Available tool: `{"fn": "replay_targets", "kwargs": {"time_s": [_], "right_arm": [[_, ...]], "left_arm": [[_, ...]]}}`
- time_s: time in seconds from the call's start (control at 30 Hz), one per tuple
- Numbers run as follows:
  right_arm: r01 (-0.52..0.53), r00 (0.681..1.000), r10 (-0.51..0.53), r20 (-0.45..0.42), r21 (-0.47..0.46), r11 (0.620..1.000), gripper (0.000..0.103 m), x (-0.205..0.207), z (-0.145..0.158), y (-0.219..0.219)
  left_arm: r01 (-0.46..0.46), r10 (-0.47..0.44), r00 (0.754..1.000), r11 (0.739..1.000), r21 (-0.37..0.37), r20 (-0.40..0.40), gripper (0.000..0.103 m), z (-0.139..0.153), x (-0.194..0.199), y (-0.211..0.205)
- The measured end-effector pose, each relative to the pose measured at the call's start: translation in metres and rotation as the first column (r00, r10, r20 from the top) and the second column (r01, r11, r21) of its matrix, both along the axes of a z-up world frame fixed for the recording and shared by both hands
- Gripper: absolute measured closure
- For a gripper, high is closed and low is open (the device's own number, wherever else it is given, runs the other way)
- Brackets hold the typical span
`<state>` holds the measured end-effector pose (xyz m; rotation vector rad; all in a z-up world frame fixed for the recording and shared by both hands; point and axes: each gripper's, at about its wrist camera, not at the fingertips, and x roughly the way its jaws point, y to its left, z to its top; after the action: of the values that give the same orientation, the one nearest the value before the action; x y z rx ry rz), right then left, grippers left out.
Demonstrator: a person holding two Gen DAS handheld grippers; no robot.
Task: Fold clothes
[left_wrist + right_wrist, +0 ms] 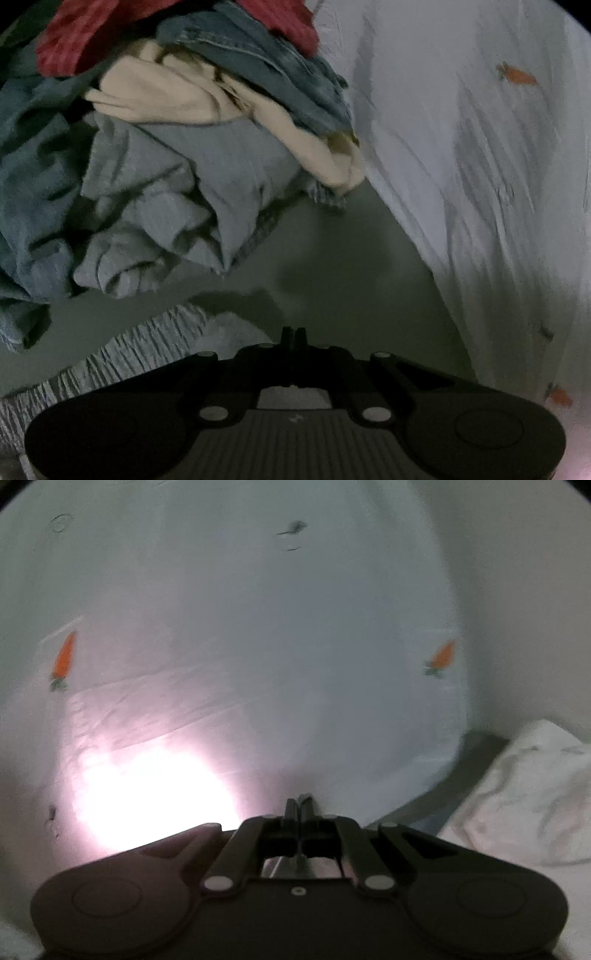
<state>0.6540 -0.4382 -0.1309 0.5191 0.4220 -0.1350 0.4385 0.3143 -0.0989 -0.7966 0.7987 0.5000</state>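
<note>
Both sets of fingers are closed on the white carrot-print garment (258,646), left gripper (293,334) and right gripper (300,805); a clothes pile (166,147) lies beside it.

We seem to be in a home bedroom: a heap of unfolded clothes (177,147) lies on a grey-green bed surface (351,266) with a gathered elastic sheet edge (122,354), beside white carrot-print fabric (258,646) and a plain wall (517,590).

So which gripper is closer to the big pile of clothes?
Left. The left gripper points toward the clothes pile, just ahead of it. The right gripper faces only the white carrot-print cloth; no pile shows in its view.
</note>
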Motion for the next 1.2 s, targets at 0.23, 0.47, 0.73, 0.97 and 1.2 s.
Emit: {"fn": "replay_targets", "kwargs": {"time_s": [0.23,0.47,0.73,0.97,1.2], "right_arm": [[0.012,1.0,-0.01,-0.021,0.058,0.998,0.101,0.012,-0.012,0.002],[0.058,0.997,-0.054,-0.061,0.071,0.996,0.101,0.011,-0.024,0.002],[0.087,0.992,-0.081,-0.093,0.062,0.994,0.101,0.008,-0.034,-0.008],[0.082,0.993,-0.079,-0.084,0.033,0.996,0.101,0.027,-0.026,-0.01],[0.013,0.997,-0.015,0.07,0.035,0.999,0.101,0.092,0.003,0.01]], "left_arm": [[0.207,-0.202,0.974,0.978,0.035,-0.105,0.082,-0.016,0.013,-0.036],[0.245,-0.256,0.959,0.965,-0.093,-0.12,0.037,-0.039,0.048,-0.058],[0.167,-0.163,0.944,0.986,-0.01,-0.287,0.101,-0.048,0.087,-0.073],[0.104,-0.078,0.974,0.988,0.116,-0.211,0.103,-0.031,0.075,-0.057],[0.035,-0.022,0.993,0.993,0.111,-0.114,0.103,0.004,0.074,-0.016]]}}
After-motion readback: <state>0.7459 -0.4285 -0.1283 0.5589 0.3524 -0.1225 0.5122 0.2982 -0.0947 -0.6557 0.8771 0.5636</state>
